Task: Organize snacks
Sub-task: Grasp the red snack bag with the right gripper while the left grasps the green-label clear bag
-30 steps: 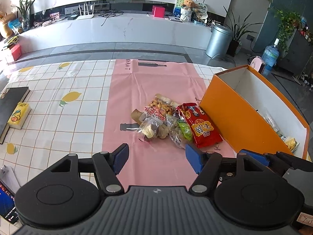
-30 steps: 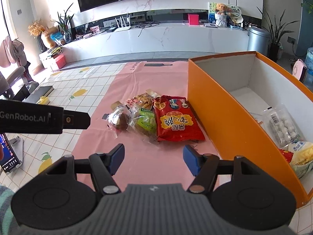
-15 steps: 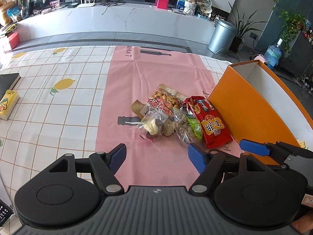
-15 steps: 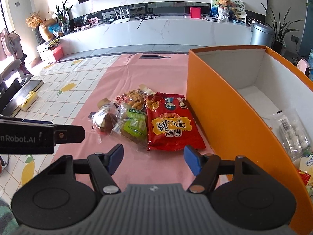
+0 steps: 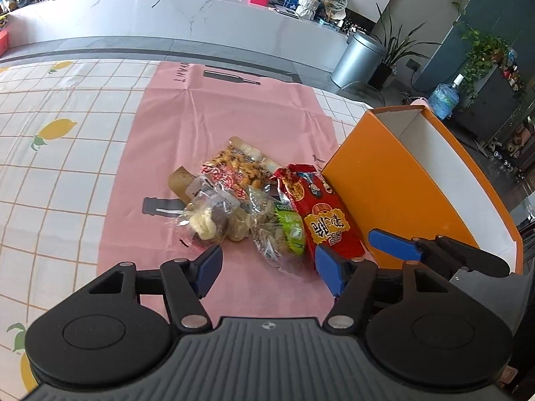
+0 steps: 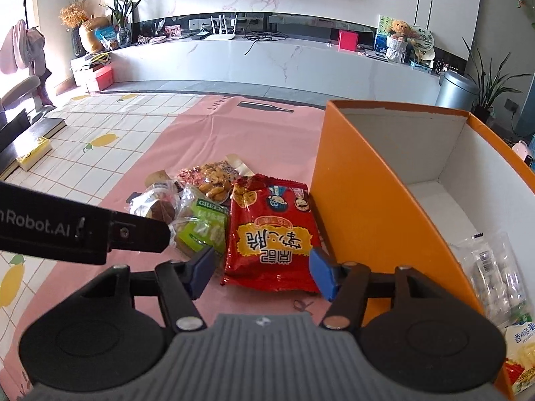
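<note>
A pile of snack packets lies on the pink mat (image 5: 227,123) beside the orange box (image 5: 384,193). The red packet (image 6: 272,230) is nearest the box; it also shows in the left wrist view (image 5: 321,214). Left of it lie a green-labelled clear packet (image 5: 284,234), a clear bag of mixed sweets (image 5: 210,217) and a nut packet (image 5: 234,170). My left gripper (image 5: 267,269) is open, just short of the green packet. My right gripper (image 6: 262,272) is open, low over the red packet's near end. The orange box (image 6: 374,200) holds a clear packet (image 6: 491,267) and a yellow packet (image 6: 521,351).
The table has a white cloth with lemon prints (image 5: 57,153). A dark book and a yellow box (image 6: 33,153) lie at the far left. The left gripper's body (image 6: 77,230) crosses the right wrist view; the right gripper's finger (image 5: 394,244) shows by the box.
Both grippers have moved forward and down toward the snack pile. The right one has come to the red packet, the left one close to the green packet. Both jaws stay open.
</note>
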The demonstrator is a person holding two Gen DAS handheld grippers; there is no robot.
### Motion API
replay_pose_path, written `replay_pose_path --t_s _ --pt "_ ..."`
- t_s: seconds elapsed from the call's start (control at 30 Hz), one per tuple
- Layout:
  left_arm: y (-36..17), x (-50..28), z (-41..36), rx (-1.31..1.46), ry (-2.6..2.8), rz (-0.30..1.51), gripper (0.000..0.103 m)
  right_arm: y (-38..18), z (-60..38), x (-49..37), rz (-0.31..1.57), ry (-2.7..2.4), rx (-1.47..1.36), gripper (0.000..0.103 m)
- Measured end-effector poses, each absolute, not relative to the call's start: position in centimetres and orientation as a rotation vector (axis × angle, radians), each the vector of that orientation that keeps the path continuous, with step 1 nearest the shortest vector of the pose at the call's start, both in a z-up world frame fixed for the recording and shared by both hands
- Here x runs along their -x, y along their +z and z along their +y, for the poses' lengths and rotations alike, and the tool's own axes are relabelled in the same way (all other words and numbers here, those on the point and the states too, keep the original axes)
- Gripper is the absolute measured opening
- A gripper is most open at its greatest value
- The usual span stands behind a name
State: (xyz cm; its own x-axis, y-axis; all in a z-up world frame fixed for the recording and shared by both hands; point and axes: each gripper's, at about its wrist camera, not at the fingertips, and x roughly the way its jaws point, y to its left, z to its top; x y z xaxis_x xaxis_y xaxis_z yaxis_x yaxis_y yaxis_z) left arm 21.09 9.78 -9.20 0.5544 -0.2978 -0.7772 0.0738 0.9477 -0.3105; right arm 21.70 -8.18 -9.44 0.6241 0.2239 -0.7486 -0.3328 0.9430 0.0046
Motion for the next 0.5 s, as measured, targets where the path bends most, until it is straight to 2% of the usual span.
replay_pose_path --t_s 0.3,0.4,0.5 --pt "-11.0 -23.3 8.0 0.254 -0.190 0.985 0.075 -11.1 -8.4 -22.3 0.849 0.348 0.126 0.058" --pt "-11.3 -23.6 7.8 0.249 -0.188 0.997 0.069 -11.4 -8.5 -22.5 0.853 0.355 0.114 0.058" --pt "-11.7 -23.8 7.7 0.243 -0.182 1.012 0.055 -11.7 -8.3 -22.8 0.855 0.361 0.109 0.058"
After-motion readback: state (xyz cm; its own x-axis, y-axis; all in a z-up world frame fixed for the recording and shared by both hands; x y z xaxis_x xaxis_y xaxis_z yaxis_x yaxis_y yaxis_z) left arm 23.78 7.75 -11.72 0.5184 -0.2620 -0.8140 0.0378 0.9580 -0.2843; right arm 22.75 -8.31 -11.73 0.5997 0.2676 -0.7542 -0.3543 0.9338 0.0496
